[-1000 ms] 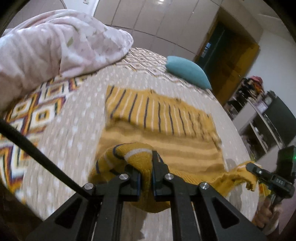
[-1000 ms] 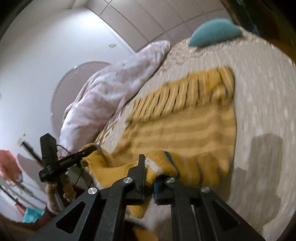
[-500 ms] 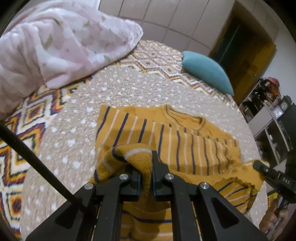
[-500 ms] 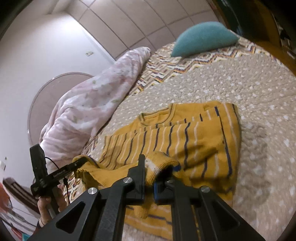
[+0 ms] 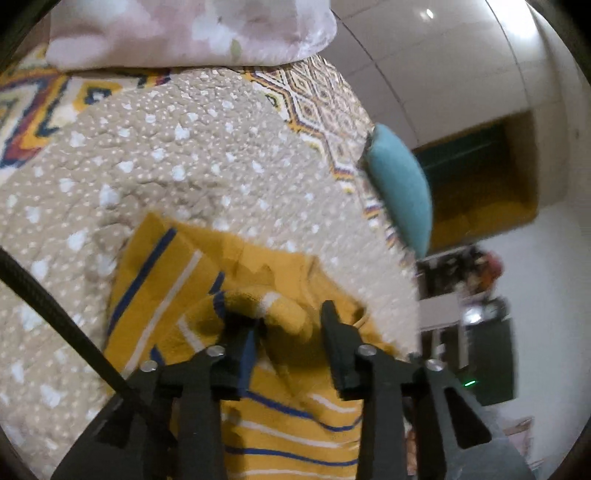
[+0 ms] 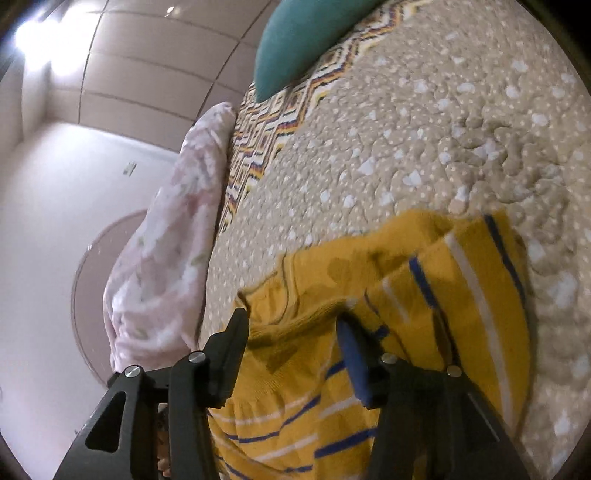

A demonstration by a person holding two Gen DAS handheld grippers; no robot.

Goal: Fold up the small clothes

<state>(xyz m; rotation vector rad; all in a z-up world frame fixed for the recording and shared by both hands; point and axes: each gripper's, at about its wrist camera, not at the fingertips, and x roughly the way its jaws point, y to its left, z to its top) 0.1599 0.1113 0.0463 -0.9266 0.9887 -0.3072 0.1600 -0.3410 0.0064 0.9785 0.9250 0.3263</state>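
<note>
A mustard-yellow knit sweater with blue and white stripes lies folded over on the beige dotted bedspread. My left gripper is open, its fingers spread over a bunched hem corner that rests loose between them. My right gripper is open too, low over the sweater near its neckline edge, with the fabric lying flat between the fingers. The sweater's near part is hidden under both grippers.
A teal cushion lies at the far side of the bed and also shows in the right wrist view. A pink floral duvet is heaped on the left. Shelves and clutter stand beyond the bed's edge.
Both grippers carried the sweater's lower edge forward over the upper part, lowered onto it and opened, letting go of the hem corners they held.
</note>
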